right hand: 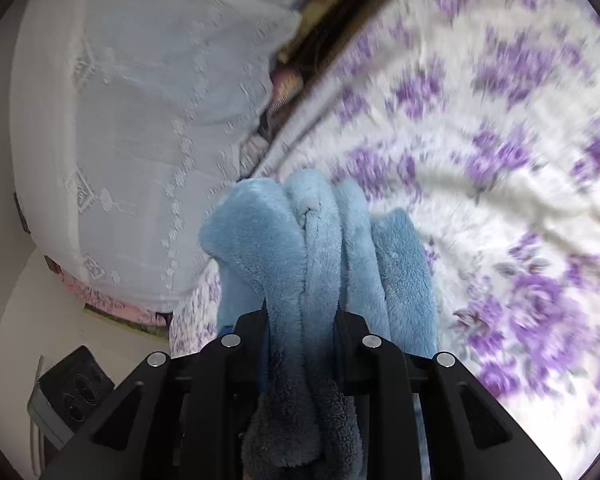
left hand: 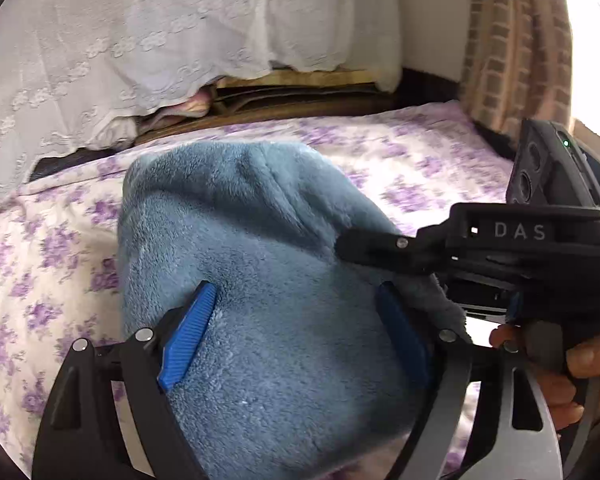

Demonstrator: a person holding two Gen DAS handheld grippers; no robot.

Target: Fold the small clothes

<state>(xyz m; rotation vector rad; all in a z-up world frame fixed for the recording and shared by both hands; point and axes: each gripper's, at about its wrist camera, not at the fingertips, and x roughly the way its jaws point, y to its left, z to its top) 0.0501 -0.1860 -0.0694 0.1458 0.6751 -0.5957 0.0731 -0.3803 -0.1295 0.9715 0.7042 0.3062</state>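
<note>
A fluffy blue fleece garment (left hand: 260, 264) is bunched over a purple-flowered bedsheet (left hand: 400, 152). My left gripper (left hand: 296, 308) is open, its blue pads (left hand: 188, 336) spread wide on either side of the fleece, which fills the gap between them. The right gripper (left hand: 364, 246) reaches in from the right and is pinched on the garment's right edge. In the right wrist view, the right gripper (right hand: 300, 320) is shut on several thick folds of the blue fleece (right hand: 312, 240), which stick out past the fingers above the bedsheet (right hand: 500, 140).
White lace fabric (left hand: 140, 40) hangs behind the bed, with a dark wooden edge (left hand: 284, 108) under it. A checked curtain (left hand: 516, 48) hangs at the right by a bright window. A black device (right hand: 72, 392) shows at the lower left of the right wrist view.
</note>
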